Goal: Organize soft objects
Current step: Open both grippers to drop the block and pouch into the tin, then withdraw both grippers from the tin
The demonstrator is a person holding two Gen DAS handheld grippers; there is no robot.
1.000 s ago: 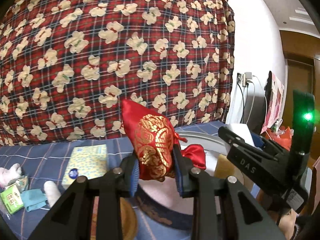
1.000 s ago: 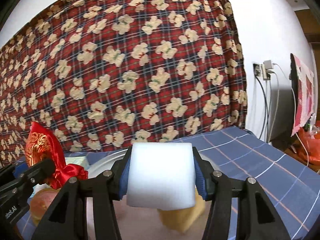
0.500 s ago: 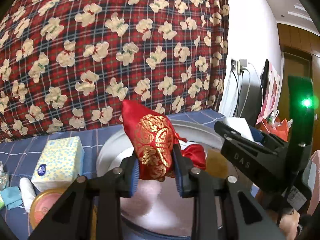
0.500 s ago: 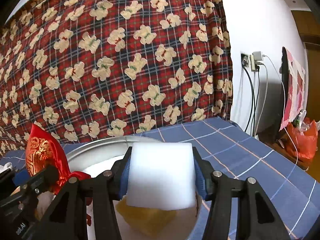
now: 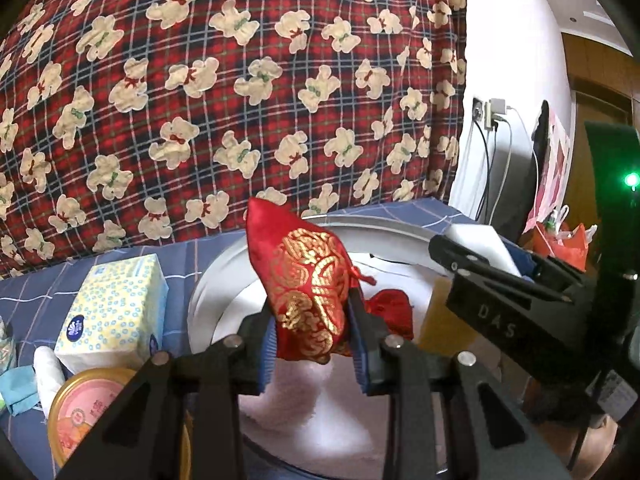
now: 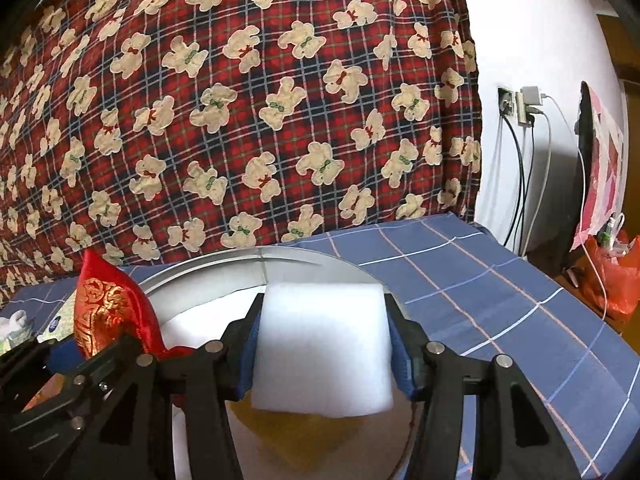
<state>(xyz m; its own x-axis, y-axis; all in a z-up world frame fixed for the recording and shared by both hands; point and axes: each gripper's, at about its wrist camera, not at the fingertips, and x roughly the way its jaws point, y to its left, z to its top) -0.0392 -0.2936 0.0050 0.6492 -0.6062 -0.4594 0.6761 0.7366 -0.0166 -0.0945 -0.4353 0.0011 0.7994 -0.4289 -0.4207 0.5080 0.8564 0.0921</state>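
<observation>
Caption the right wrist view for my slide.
Right gripper holds a white foam block above the basin.

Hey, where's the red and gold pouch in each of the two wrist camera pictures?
Left wrist view: the red and gold pouch sits at centre, clamped in the left gripper above the round white basin.
Right wrist view: the pouch is at the lower left edge, beside the white foam block held by the right gripper.
Shared landmark: the basin's curved rim.

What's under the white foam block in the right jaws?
Below the white foam block a yellow sponge lies in the round basin. The block and the right gripper cover most of it, so its full shape is hidden.
</observation>
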